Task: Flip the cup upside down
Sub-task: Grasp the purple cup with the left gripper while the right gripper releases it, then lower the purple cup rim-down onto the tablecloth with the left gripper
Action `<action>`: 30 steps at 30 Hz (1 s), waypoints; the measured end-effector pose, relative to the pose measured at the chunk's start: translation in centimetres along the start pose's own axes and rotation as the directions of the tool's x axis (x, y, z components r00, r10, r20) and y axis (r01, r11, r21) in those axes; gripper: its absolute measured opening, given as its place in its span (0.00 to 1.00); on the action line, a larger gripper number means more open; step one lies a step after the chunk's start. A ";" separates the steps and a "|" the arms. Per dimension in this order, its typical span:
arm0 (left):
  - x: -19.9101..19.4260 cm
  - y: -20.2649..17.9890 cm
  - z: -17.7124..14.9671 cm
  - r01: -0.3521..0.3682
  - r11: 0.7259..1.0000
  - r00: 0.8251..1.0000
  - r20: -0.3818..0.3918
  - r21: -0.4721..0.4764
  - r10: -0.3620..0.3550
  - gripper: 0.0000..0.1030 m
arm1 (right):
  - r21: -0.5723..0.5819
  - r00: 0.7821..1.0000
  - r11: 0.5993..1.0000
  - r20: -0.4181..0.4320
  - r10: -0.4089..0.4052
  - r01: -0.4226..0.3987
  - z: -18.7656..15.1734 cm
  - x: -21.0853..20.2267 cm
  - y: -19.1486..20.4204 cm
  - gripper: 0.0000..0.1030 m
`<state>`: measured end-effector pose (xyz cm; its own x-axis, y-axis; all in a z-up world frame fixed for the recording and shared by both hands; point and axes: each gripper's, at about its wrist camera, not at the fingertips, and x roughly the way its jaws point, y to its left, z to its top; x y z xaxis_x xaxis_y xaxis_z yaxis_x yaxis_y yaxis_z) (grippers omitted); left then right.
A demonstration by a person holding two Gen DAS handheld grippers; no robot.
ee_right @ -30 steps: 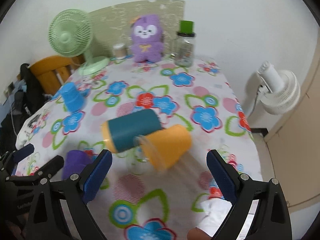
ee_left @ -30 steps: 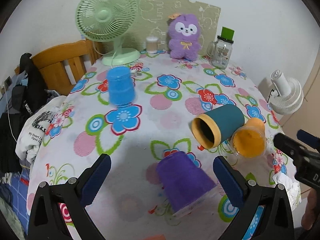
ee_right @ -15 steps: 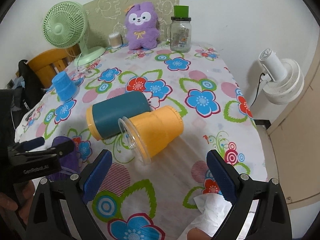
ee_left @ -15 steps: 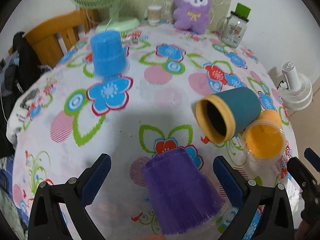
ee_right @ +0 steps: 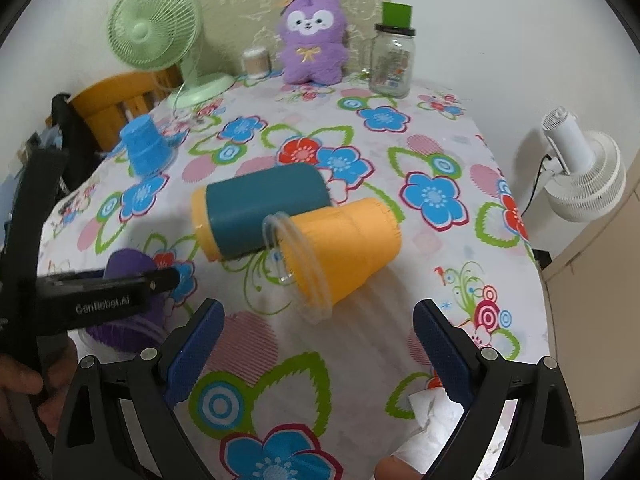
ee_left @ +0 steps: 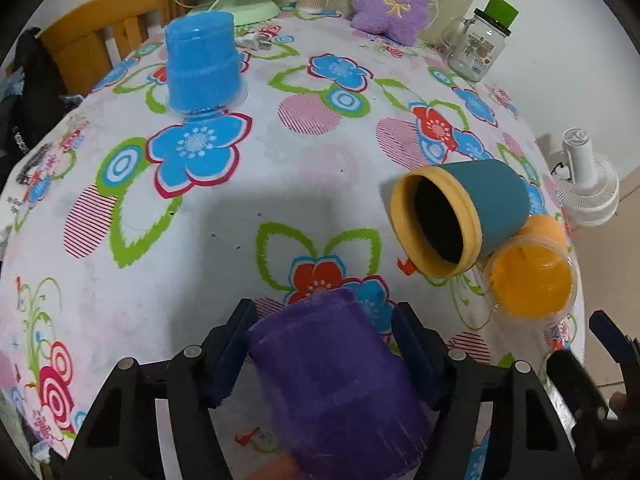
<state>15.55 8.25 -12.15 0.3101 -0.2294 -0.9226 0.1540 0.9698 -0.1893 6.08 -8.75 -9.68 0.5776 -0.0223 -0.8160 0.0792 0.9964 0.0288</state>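
**Left gripper on purple cup; right gripper wide apart**

Where the left wrist view looks down its own fingers, the left gripper (ee_left: 322, 344) has both blue pads pressed against the sides of the purple cup (ee_left: 336, 384). Cup sits at the near edge of the tabletop (ee_left: 280, 184), closed base toward the table's middle; its rim end is low in the view and partly cut off. Whether it is lifted or resting, cannot tell.

Right gripper (ee_right: 318, 346) is spread wide with nothing between its fingers, over the flowered cloth in front of the orange cup (ee_right: 348, 248).

Orange cup lies on its side, clear rim toward the camera. Teal cup (ee_right: 264, 208) lies on its side too, touching the orange one, yellow-rimmed mouth open toward the left gripper.

Blue cup (ee_left: 200, 66) stands upside down, well apart, on the far left of the tabletop.

Along the back edge: green fan (ee_right: 156, 24), purple plush toy (ee_right: 312, 40), glass jar (ee_right: 392, 60) with green lid. White fan (ee_right: 580, 172) stands off the table on the right.
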 end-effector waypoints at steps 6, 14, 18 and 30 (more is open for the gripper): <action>-1.2 0.5 -0.1 -0.001 1.000 1.000 0.015 -0.013 0.001 0.69 | -0.038 1.000 0.999 -0.009 0.009 -0.009 -0.6 0.1 1.2 0.94; -1.7 0.4 -0.4 0.023 1.000 1.000 0.000 -0.003 -0.023 0.67 | -0.045 1.000 0.999 -0.008 0.019 -0.019 -1.0 -0.2 1.8 0.94; -2.0 0.5 -0.3 0.024 1.000 1.000 0.019 -0.005 -0.024 0.63 | -0.042 1.000 0.999 -0.004 0.017 -0.017 -1.0 -0.4 1.6 0.94; -4.4 0.4 -0.3 0.038 0.999 0.995 0.093 0.012 -0.039 0.56 | -0.049 1.000 0.998 0.003 0.029 -0.029 -1.1 -0.7 2.2 0.94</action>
<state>14.01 9.67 -8.23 0.3902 -0.2738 -0.8791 0.1766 0.9593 -0.2204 4.97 -6.48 -9.71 0.5817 0.0068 -0.8134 0.0221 0.9995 0.0242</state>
